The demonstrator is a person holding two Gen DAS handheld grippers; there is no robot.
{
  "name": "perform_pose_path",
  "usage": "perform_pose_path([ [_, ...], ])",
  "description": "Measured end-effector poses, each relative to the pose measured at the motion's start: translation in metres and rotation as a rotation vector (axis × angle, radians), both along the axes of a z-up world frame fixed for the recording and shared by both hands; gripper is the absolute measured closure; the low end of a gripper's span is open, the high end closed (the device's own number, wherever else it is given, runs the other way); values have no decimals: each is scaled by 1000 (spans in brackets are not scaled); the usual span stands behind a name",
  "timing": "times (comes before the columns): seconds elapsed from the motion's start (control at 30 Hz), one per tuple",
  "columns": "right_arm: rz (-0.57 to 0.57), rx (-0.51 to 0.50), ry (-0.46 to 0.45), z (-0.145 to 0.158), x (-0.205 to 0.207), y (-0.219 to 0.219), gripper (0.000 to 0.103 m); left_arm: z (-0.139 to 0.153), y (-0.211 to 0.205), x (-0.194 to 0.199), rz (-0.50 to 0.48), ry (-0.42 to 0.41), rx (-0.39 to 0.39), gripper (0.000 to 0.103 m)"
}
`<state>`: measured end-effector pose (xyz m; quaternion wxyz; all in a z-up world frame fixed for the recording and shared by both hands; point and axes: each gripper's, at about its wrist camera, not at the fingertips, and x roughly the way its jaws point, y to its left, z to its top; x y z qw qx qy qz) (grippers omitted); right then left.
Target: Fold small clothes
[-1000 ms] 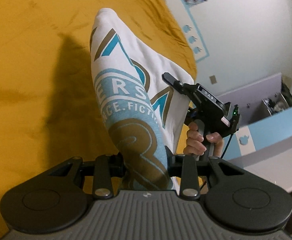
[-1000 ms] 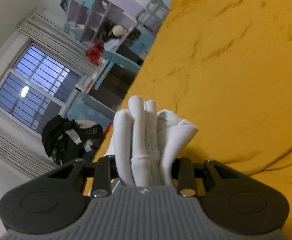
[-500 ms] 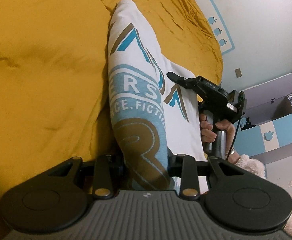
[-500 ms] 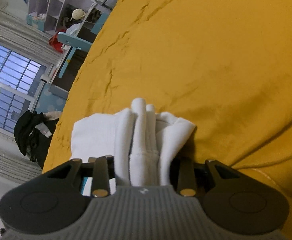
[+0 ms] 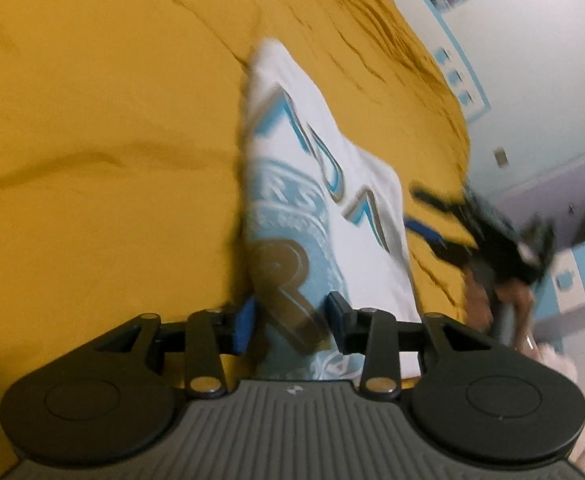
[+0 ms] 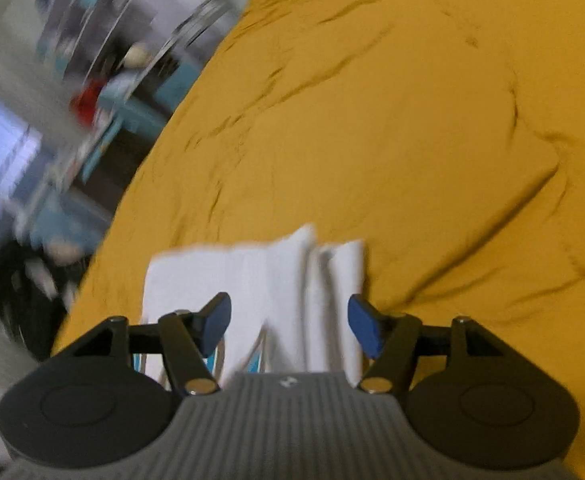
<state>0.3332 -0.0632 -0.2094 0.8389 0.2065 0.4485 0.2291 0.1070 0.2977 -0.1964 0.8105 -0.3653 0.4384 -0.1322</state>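
A white T-shirt with a blue and gold print lies folded lengthwise on the yellow bedspread. My left gripper holds its near end. The jaws are starting to open, but the printed cloth still fills the gap between the pads. In the right wrist view the shirt's white folds rest on the bedspread. My right gripper is opening, and its blue pads stand clear of the cloth lying between them. From the left wrist view, the right gripper is blurred, just right of the shirt's edge, with a hand on it.
Beyond the bed's far edge in the left wrist view are a pale wall and blue-and-white furniture. The right wrist view shows, blurred, a window, shelves and a dark heap of clothes past the bed's left edge.
The shirt has come down from hanging to lying on the bedspread. The right jaws have spread and let go of the white folds. The right gripper has drawn away from the shirt's edge.
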Motion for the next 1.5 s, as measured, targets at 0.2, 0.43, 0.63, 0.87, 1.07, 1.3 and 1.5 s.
perform_pose_path([
  [0.2, 225, -146, -218, 46, -96, 33, 50, 59, 18, -28, 88, -112, 80, 61],
  [0.43, 310, -260, -311, 28, -161, 49, 51, 64, -54, -5, -89, -186, 132, 61],
  [0.63, 209, -294, -214, -9, -159, 31, 52, 12, -61, -2, -73, -79, 162, 70],
  [0.87, 211, -259, -189, -36, -162, 17, 56, -13, -51, -2, -66, -52, 153, 87],
  [1.07, 179, -169, -246, -6, -142, 21, 54, 18, -55, -6, -73, -108, 150, 76],
  [1.3, 104, -62, -355, 10, -48, 35, 44, 51, -64, 29, -74, -246, 296, 60],
  [1.5, 15, -108, -231, -35, 15, 40, 44, 10, -56, 70, -72, -108, 321, 61],
])
